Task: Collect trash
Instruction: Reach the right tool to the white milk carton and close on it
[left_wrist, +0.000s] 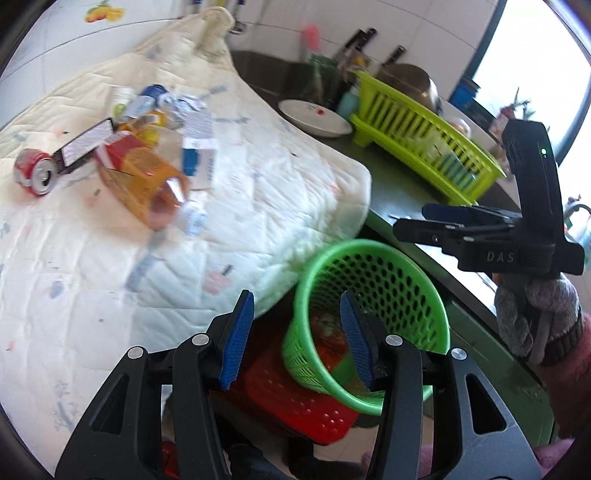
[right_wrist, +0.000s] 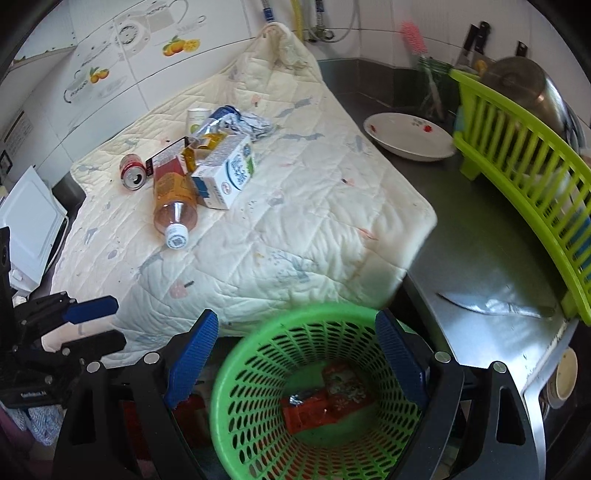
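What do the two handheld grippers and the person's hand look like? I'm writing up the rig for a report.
Both grippers, left and right, have black plastic frames with silver pivot bolts and blue ribbed pads. The right one's body carries pale "DAS" lettering and a small green light. The hand holding it wears a grey knitted glove with a pink sleeve.

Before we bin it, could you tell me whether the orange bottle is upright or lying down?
Lying down: the orange bottle rests on its side on the quilted mat, cap on.
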